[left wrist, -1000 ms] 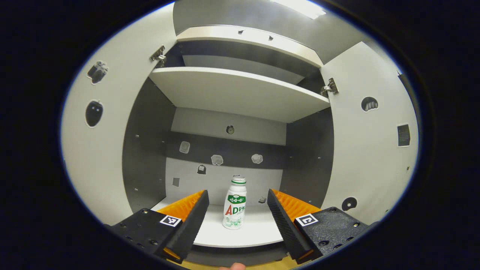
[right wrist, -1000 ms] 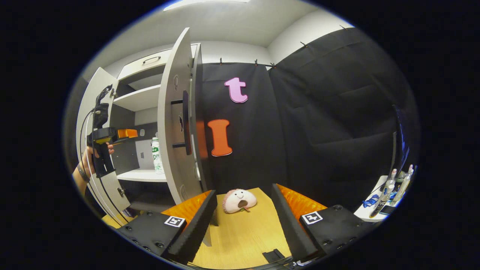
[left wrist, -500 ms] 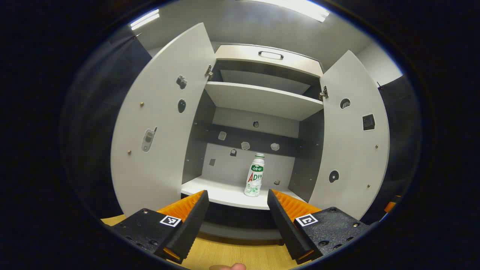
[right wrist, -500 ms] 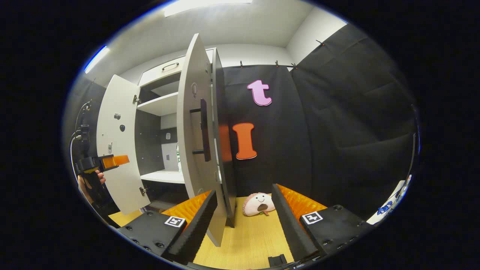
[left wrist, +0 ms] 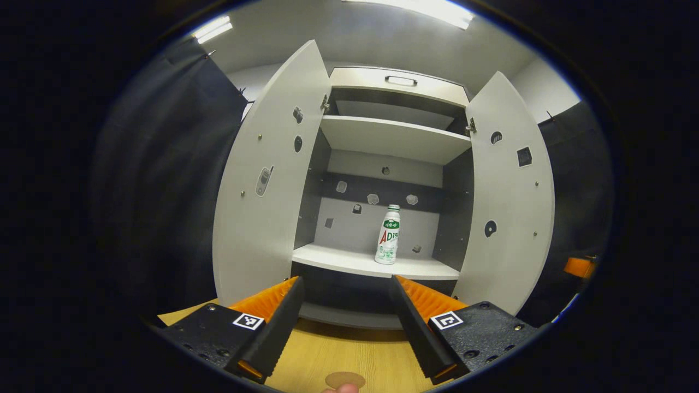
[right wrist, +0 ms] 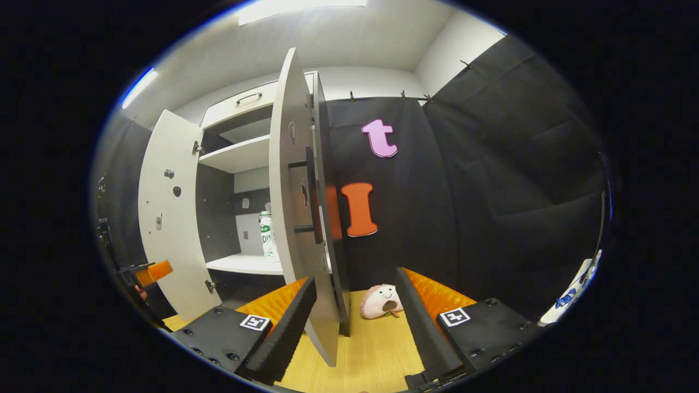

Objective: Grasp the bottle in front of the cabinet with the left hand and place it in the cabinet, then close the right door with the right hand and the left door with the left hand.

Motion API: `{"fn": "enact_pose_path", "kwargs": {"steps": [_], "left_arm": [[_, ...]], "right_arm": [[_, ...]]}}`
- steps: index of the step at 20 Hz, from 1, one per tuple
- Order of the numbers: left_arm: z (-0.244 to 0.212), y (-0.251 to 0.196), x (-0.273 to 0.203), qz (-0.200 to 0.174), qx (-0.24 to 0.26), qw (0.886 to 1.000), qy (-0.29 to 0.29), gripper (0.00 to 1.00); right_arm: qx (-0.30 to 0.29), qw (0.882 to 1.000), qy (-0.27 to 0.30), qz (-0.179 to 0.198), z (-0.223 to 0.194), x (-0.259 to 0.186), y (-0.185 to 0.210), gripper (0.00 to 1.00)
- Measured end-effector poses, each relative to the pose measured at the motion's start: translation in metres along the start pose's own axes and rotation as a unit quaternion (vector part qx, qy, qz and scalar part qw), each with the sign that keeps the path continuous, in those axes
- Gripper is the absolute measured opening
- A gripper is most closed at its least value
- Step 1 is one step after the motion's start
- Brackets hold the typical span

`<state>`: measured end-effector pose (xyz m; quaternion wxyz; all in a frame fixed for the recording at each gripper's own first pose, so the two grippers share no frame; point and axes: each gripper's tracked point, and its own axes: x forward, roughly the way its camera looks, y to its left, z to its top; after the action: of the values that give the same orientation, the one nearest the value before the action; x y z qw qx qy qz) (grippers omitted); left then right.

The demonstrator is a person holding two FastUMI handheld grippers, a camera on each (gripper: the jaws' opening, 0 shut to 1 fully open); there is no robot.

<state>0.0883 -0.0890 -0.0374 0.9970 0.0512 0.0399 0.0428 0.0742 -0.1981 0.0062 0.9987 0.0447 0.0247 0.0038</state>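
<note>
The white bottle (left wrist: pixel 388 234) with a green label stands upright on the lower shelf (left wrist: pixel 349 263) of the cabinet, right of centre. Both doors stand wide open: the left door (left wrist: pixel 267 180) and the right door (left wrist: pixel 508 202). My left gripper (left wrist: pixel 345 280) is open and holds nothing, well back from the cabinet over the wooden floor. In the right gripper view the right door (right wrist: pixel 295 207) is seen edge-on, its dark handle (right wrist: pixel 311 202) facing right, and it hides part of the bottle (right wrist: pixel 266 234). My right gripper (right wrist: pixel 356 277) is open, with the door's lower edge close in front between its fingers.
A pink plush toy (right wrist: pixel 380 300) lies on the wooden floor (right wrist: pixel 371 349) right of the cabinet. A white table (right wrist: pixel 568 297) with small items is at the far right. An upper shelf (left wrist: pixel 393 139) and a drawer (left wrist: pixel 398 82) top the cabinet.
My left gripper has drawn back out of the cabinet, leaving the bottle on the shelf. My right gripper has come up to the right door's edge.
</note>
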Motion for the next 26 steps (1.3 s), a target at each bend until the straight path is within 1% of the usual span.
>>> {"fn": "enact_pose_path", "kwargs": {"steps": [1, 4, 5, 6, 7, 10, 14, 15, 16, 17, 19, 20, 21, 22, 26], "left_arm": [[-0.002, 0.005, 0.001, 0.000, 0.001, 1.000, 0.004, 0.96], [-0.004, 0.008, 0.003, -0.018, -0.026, 0.999, 0.004, 0.96], [-0.004, 0.010, 0.004, -0.023, -0.031, 0.999, 0.001, 0.96], [-0.005, 0.013, 0.005, -0.026, -0.032, 0.999, -0.001, 0.96], [-0.007, 0.017, 0.007, -0.026, -0.031, 0.999, 0.000, 0.96], [-0.005, 0.027, 0.009, -0.024, -0.033, 0.999, -0.004, 0.96], [-0.001, 0.045, 0.013, -0.015, -0.027, 0.999, -0.016, 0.96], [0.001, 0.050, 0.014, -0.012, -0.023, 0.999, -0.018, 0.99], [0.002, 0.054, 0.016, -0.010, -0.020, 1.000, -0.020, 0.99], [0.003, 0.057, 0.018, -0.009, -0.017, 1.000, -0.021, 0.96], [0.004, 0.057, 0.022, -0.009, -0.014, 1.000, -0.023, 0.96], [0.006, 0.056, 0.024, -0.013, -0.015, 0.999, -0.026, 0.96], [0.007, 0.053, 0.026, -0.017, -0.017, 0.999, -0.029, 0.96], [0.008, 0.051, 0.028, -0.022, -0.019, 0.999, -0.032, 0.96], [0.005, 0.041, 0.031, -0.048, -0.025, 0.998, -0.026, 0.96]], "right_arm": [[-0.004, 1.000, -0.006, -0.004, 0.008, 0.005, 0.002, 0.97], [-0.028, 0.998, -0.045, -0.028, 0.050, 0.025, -0.006, 0.97], [-0.028, 0.998, -0.054, -0.025, 0.064, 0.032, -0.002, 0.97], [-0.027, 0.998, -0.059, -0.022, 0.075, 0.040, 0.001, 0.97], [-0.029, 0.998, -0.058, -0.026, 0.082, 0.049, -0.001, 0.97], [-0.035, 0.996, -0.057, -0.052, 0.098, 0.076, -0.013, 0.97], [-0.053, 0.996, -0.051, -0.052, 0.100, 0.092, -0.002, 0.96], [-0.058, 0.995, -0.056, -0.061, 0.102, 0.092, -0.005, 0.89], [-0.060, 0.994, -0.060, -0.067, 0.103, 0.092, -0.006, 0.87], [-0.060, 0.994, -0.063, -0.069, 0.103, 0.092, -0.004, 0.96], [-0.060, 0.994, -0.060, -0.065, 0.101, 0.092, 0.004, 0.95], [-0.063, 0.994, -0.059, -0.062, 0.102, 0.092, 0.008, 0.87], [-0.068, 0.994, -0.056, -0.060, 0.101, 0.091, 0.012, 0.87], [-0.072, 0.994, -0.056, -0.058, 0.102, 0.090, 0.017, 0.95], [-0.089, 0.993, -0.057, -0.043, 0.100, 0.087, 0.045, 0.95]]}}
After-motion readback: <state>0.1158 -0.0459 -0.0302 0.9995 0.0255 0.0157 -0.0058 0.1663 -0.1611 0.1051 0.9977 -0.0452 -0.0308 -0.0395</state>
